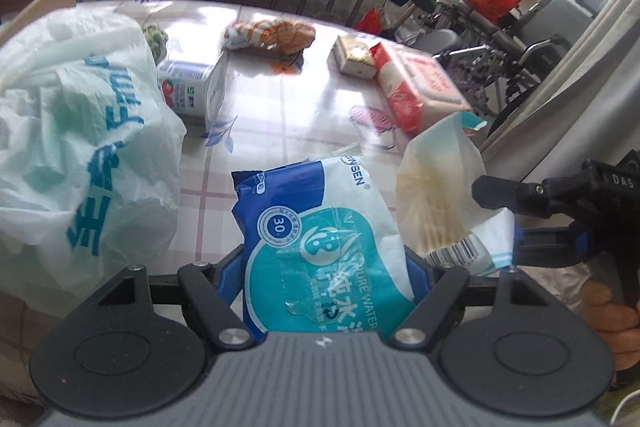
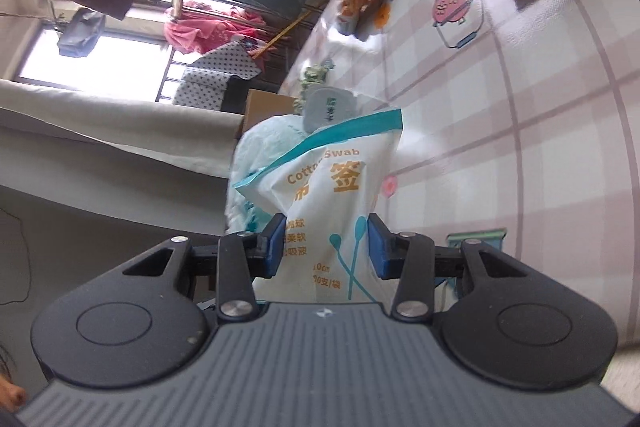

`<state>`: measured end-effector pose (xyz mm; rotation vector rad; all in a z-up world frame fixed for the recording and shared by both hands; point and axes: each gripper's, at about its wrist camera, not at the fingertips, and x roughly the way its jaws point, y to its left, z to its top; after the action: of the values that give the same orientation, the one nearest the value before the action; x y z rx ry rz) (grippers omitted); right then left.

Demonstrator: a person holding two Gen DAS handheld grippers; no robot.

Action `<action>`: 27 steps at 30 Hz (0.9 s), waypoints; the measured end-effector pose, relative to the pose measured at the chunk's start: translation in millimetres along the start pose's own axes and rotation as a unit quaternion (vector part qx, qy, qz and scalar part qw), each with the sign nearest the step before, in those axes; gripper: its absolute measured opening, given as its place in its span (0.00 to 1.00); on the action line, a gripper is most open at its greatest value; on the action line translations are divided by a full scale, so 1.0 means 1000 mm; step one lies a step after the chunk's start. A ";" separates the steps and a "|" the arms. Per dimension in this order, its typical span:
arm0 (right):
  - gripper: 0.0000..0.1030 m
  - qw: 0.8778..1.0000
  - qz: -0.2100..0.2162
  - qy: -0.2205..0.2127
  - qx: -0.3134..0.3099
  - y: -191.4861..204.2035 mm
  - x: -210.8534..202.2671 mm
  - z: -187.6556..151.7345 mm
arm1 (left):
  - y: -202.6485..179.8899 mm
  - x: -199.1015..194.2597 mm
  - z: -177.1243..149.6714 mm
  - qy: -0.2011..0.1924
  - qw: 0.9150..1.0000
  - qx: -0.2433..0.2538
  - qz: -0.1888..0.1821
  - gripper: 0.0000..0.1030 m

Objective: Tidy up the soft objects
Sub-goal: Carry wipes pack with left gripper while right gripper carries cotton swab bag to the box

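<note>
You are gripping the wet-wipe pack (image 1: 320, 247) in your left gripper (image 1: 324, 267), its blue pads pressing on the pack's two long sides, so the jaws are standing wide around it. The pack's long axis is running straight out from the gripper, its blue sealed end pointing toward the far side of the table (image 1: 280, 107). Your right gripper (image 2: 326, 247) is clamping the cotton swab bag (image 2: 332, 195) at a narrower opening; the bag's length is also lying along the fingers, with its teal strip at the far end. In the left wrist view that bag (image 1: 440, 187) is hanging just right of the wet-wipe pack. Left of the pack a white plastic bag (image 1: 80, 147) is bulging, close by. Beyond the pack are lying a milk carton (image 1: 192, 87), an orange striped cloth (image 1: 272, 33), a small box (image 1: 352, 57) and a red-and-white tissue pack (image 1: 420, 87).
</note>
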<state>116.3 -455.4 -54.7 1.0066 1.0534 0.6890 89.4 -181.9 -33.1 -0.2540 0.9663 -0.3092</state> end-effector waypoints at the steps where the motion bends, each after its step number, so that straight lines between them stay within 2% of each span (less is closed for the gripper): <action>1: 0.40 1.000 0.006 -0.004 -0.007 0.007 -0.004 -0.003 | -0.002 -0.009 0.000 -0.008 1.000 0.001 -0.002 0.75; 7: 0.40 0.997 0.043 -0.002 -0.060 0.072 -0.012 -0.008 | 0.002 -0.073 0.008 -0.071 0.997 -0.003 0.002 0.75; 12: 0.40 0.991 0.087 0.028 -0.102 0.141 0.020 -0.003 | 0.027 -0.138 0.023 -0.119 0.992 -0.010 0.040 0.75; 16: 0.40 0.982 0.121 0.078 -0.126 0.200 0.070 -0.001 | 0.066 -0.192 0.033 -0.139 0.987 -0.042 0.064 0.75; 21: 0.40 0.970 0.147 0.142 -0.134 0.266 0.157 0.000 | 0.119 -0.241 0.047 -0.158 0.977 -0.067 0.124 0.76; 23: 0.39 0.967 0.148 0.160 -0.135 0.288 0.190 0.000 | 0.140 -0.252 0.057 -0.160 0.974 -0.067 0.144 0.76; 27: 0.40 0.966 0.128 0.181 -0.133 0.317 0.251 0.006 | 0.187 -0.250 0.078 -0.149 0.973 -0.069 0.160 0.76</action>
<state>213.1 -116.2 142.1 0.8061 1.1155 1.2280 48.6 88.9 135.9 -0.2593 0.7166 0.0918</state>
